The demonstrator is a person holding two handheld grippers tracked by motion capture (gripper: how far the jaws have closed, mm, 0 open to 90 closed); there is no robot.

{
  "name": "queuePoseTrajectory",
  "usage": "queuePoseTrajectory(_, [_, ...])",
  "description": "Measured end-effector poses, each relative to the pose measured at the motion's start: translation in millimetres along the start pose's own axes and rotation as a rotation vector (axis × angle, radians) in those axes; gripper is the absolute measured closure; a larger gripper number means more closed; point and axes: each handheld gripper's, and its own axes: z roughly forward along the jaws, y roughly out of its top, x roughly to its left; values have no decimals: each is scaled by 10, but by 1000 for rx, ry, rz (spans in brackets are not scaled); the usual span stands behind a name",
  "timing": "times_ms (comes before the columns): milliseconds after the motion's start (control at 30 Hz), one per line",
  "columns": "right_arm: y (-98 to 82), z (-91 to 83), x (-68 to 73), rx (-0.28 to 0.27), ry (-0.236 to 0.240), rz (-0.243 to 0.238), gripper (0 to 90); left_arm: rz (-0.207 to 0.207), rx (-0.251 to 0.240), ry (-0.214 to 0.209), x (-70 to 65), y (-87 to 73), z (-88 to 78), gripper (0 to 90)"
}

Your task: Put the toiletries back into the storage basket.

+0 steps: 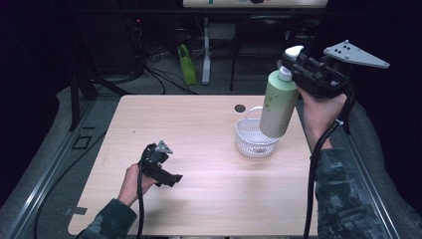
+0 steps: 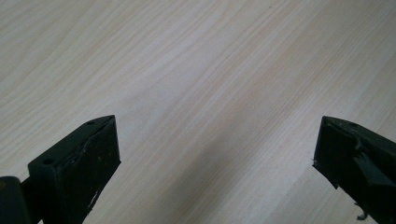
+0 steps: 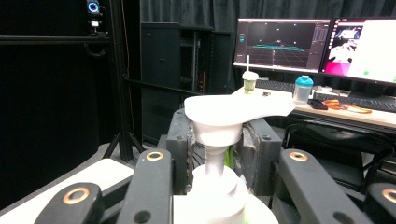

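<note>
Pump bottle (image 1: pixel 277 102): green, white pump, held tilted in the air above the white basket (image 1: pixel 254 142). Right gripper (image 1: pixel 298 67): clamped on the bottle's neck. Left gripper (image 1: pixel 166 177): jaws spread, empty, low over table (image 1: pixel 199 199).

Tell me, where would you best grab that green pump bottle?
By the narrow white neck under the pump head, from the side, as the right gripper does: the green pump bottle hangs there over the white basket, the wide head stopping it slipping.
</note>
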Motion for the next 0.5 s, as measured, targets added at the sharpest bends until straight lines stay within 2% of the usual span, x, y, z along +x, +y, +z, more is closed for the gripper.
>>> queuePoseTrajectory(267, [-45,71,-38,4,-12,20,676,4,2,-3,-3,0,-3,2])
queuePoseTrajectory(500, [-63,153,-58,19,-21,7,675,5,2,-3,-6,3,3,2])
